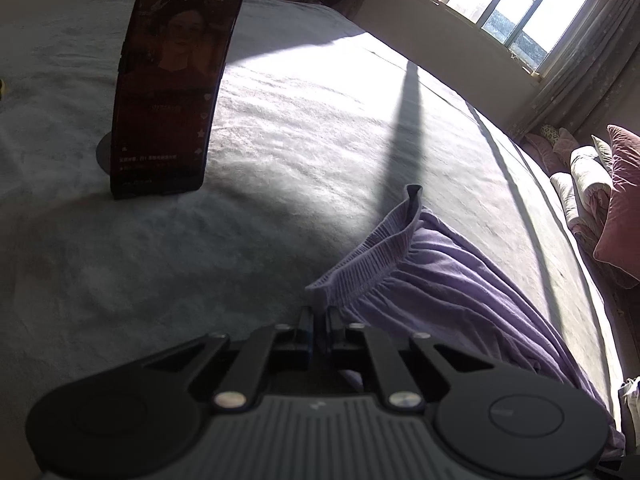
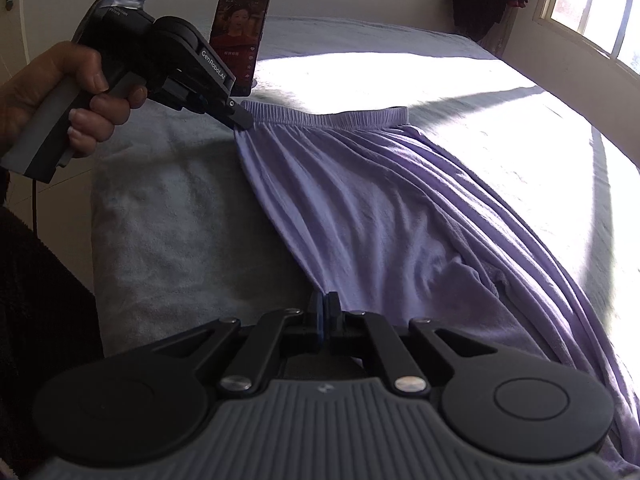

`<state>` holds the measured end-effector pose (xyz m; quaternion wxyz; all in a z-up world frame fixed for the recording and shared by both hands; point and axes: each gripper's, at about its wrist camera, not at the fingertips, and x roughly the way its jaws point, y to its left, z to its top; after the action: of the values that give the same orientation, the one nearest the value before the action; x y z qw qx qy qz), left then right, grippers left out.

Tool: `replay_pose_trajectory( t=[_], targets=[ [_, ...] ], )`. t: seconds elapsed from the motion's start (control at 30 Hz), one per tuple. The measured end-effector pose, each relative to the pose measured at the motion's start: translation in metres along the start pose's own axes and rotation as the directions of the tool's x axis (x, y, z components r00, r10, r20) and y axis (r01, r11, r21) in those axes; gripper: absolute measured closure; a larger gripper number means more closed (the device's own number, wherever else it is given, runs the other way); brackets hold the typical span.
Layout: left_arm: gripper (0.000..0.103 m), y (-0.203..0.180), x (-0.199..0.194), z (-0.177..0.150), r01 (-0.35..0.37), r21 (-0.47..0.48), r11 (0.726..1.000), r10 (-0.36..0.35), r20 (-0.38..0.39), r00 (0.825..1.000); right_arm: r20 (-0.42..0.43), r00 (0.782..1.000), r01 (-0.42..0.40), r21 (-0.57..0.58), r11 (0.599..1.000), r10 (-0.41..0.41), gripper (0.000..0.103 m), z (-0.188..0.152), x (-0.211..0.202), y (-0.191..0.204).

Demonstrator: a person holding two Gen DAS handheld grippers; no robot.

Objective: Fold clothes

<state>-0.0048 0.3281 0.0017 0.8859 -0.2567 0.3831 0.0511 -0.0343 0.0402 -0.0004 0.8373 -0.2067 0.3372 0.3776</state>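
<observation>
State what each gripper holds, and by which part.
Both hold the lavender garment: the left gripper pinches the elastic waistband at its corner, the right gripper a side edge lower down.

A dark phone (image 1: 172,84) stands upright on the bed (image 1: 280,152), which has a pale grey cover, and its screen shows a person. A window (image 1: 504,8) lets bright sunlight fall across the bed, and some pillows (image 1: 616,200) lie near the far edge.
</observation>
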Motion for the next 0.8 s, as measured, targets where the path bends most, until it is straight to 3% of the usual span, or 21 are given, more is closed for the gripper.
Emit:
replay_pose_trajectory(
  t=[0.27, 0.37, 0.43, 0.47, 0.5, 0.6, 0.8],
  targets=[
    [0.097, 0.012, 0.005, -0.006, -0.007, 0.090, 0.996, 0.019, -0.135, 0.991, -0.064, 0.996, -0.070, -0.005, 0.998, 0.069, 0.101, -0.011, 0.009, 0.015],
    [0.088, 0.011, 0.002, 0.000, 0.013, 0.104, 0.994, -0.001, -0.114, 0.994, -0.068, 0.995, -0.070, -0.001, 0.998, 0.070, 0.101, -0.012, 0.011, 0.016],
    [0.066, 0.008, -0.001, 0.007, 0.018, 0.110, 0.994, -0.009, -0.080, 0.997, -0.063, 0.994, -0.086, 0.032, 0.996, 0.088, 0.099, -0.011, 0.009, 0.009],
    [0.063, 0.006, -0.002, 0.011, 0.022, 0.111, 0.994, -0.015, -0.064, 0.998, -0.059, 0.993, -0.096, 0.054, 0.994, 0.099, 0.097, -0.009, 0.008, 0.005],
    [0.061, 0.003, -0.001, 0.016, 0.031, 0.107, 0.994, -0.026, -0.051, 0.998, -0.054, 0.992, -0.107, 0.075, 0.991, 0.111, 0.093, -0.008, 0.006, 0.001],
    [0.060, -0.008, 0.013, 0.029, 0.050, 0.101, 0.994, -0.045, -0.050, 0.998, -0.030, 0.991, -0.129, 0.131, 0.983, 0.134, 0.092, -0.004, -0.001, -0.014],
    [0.059, -0.046, 0.059, 0.049, 0.004, 0.174, 0.985, 0.006, -0.061, 0.998, 0.020, 0.995, -0.100, 0.226, 0.969, 0.098, 0.092, 0.000, -0.011, -0.060]
  ],
)
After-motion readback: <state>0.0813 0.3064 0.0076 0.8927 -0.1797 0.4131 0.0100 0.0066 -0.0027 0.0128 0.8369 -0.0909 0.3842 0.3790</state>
